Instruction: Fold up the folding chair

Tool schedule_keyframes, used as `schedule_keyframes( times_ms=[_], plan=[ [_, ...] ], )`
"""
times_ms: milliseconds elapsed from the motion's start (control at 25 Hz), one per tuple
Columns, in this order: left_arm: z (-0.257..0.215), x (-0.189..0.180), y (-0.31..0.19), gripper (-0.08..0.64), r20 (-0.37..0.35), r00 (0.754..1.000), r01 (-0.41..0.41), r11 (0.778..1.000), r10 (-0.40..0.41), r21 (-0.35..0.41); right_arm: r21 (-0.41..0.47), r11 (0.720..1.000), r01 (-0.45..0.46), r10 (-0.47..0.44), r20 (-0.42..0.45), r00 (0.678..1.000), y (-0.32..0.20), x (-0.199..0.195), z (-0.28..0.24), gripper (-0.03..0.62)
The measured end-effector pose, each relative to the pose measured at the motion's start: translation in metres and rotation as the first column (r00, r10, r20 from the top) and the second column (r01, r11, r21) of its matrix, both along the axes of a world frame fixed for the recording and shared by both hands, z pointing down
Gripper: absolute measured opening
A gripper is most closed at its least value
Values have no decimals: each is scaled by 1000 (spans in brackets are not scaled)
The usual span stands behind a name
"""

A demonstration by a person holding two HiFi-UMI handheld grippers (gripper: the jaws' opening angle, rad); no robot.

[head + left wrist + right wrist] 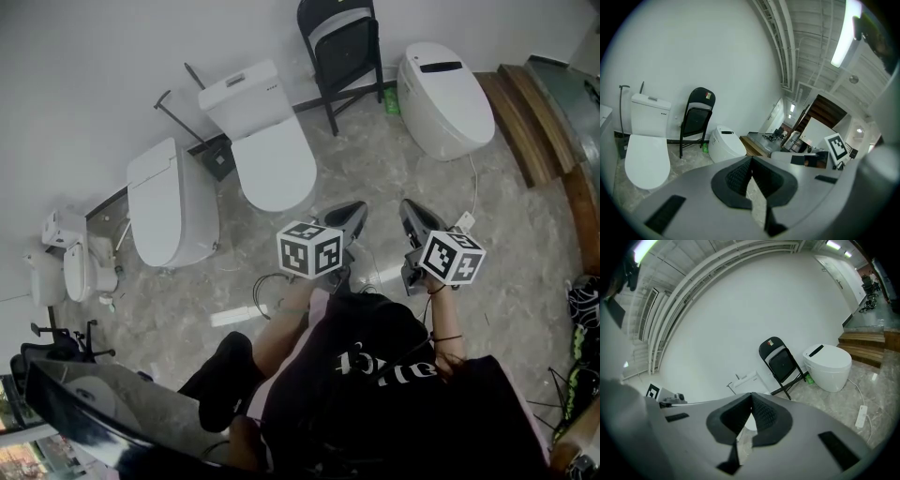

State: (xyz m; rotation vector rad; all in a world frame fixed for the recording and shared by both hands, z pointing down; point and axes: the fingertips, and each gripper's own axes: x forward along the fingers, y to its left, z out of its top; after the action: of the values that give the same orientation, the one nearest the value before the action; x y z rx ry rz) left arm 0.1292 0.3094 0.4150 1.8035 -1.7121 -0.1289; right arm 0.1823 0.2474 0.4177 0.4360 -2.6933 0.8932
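Both clenched on nothing: left gripper [351, 217], right gripper [412, 218]; folding chair [343, 49], well apart, seemingly folded, leans on wall [103, 56] for support.

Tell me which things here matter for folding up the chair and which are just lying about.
Belongs to the job:
- black folding chair, standing by the wall
- left gripper, shut, holding nothing
- right gripper, shut, holding nothing

Just lying about:
- tank toilet
- low toilet to its left
- tankless toilet beside the chair
- wooden steps
- power strip on the floor
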Motion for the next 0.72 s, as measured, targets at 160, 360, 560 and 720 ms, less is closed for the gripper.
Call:
schedule_keyframes(
  times_ms=[160,360,560,720],
  plan=[
    [-3,-5,-5,3,2,1000,-6,1000,6,2,1,1000,-7,7,2,1000,-5,-5,-2,14],
    [-1,-9,-7,5,1,1000,-7,1000,7,-4,-8,1000,-7,7,-6,1000,-6,-6,3,14],
    [1,-11,-11,3,-3,1000,-13,1000,13,-12,-12,1000,-20,20,-11,1000,-10,-6,5,14],
    [2,-14,-14,3,-6,1000,-14,1000,13,-16,-15,1000,-24,24,-18,1000,-14,-8,7,14]
  ],
)
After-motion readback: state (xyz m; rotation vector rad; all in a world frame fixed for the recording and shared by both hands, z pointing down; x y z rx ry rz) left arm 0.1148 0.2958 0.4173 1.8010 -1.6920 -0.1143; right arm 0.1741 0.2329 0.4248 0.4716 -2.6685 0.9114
